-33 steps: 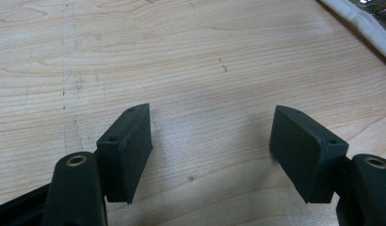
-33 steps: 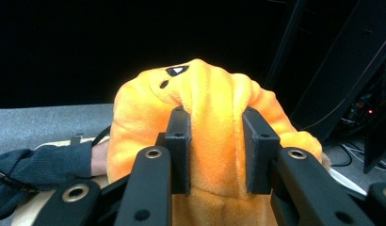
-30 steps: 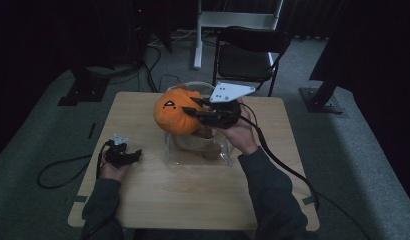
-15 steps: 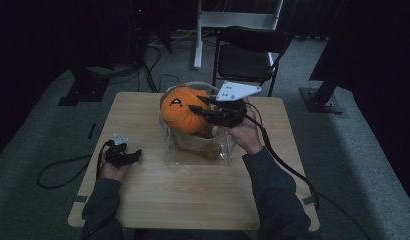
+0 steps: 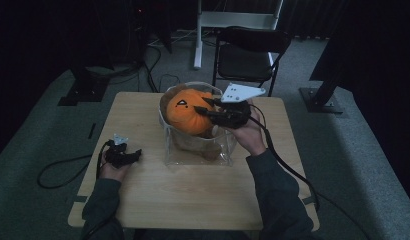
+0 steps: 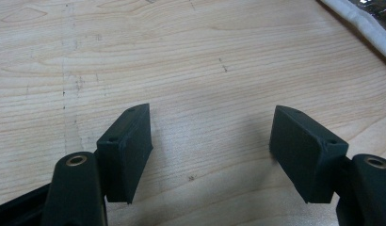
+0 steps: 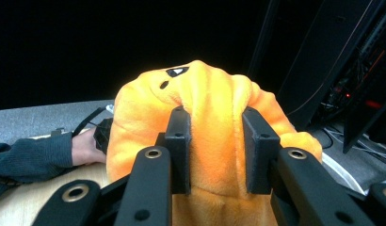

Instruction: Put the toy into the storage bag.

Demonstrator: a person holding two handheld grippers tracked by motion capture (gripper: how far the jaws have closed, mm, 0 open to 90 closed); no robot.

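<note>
Near the far middle of the wooden surface (image 5: 193,200) stands a clear plastic bag (image 5: 198,150) with soft, see-through walls and a pale rim at its open top. An orange plush pumpkin (image 5: 185,112) sits in the mouth of the bag, its upper part above the rim and its lower part inside. A brownish soft item lies at the bottom of the bag; what it is cannot be told through the plastic.

The pumpkin is round and lobed, made of short fuzzy fabric, with small black markings on its side. The right tool (image 5: 203,111) grips it at a narrow setting: in the right gripper view the two black pads press into a pinched fold of the orange fabric (image 7: 214,141), and the plush bulges around them. A grey three-cornered plate sits on top of this tool, and a black cable trails from it across the surface toward the person's side.

The left tool (image 5: 135,154) rests on the surface, well apart from the bag, on the left. Its jaws stand wide, with nothing between the flat, matte black pads (image 6: 130,150); bare light wood grain (image 6: 205,70) shows between them.

A dark folding chair (image 5: 248,50) stands on the grey carpet beyond the surface.
</note>
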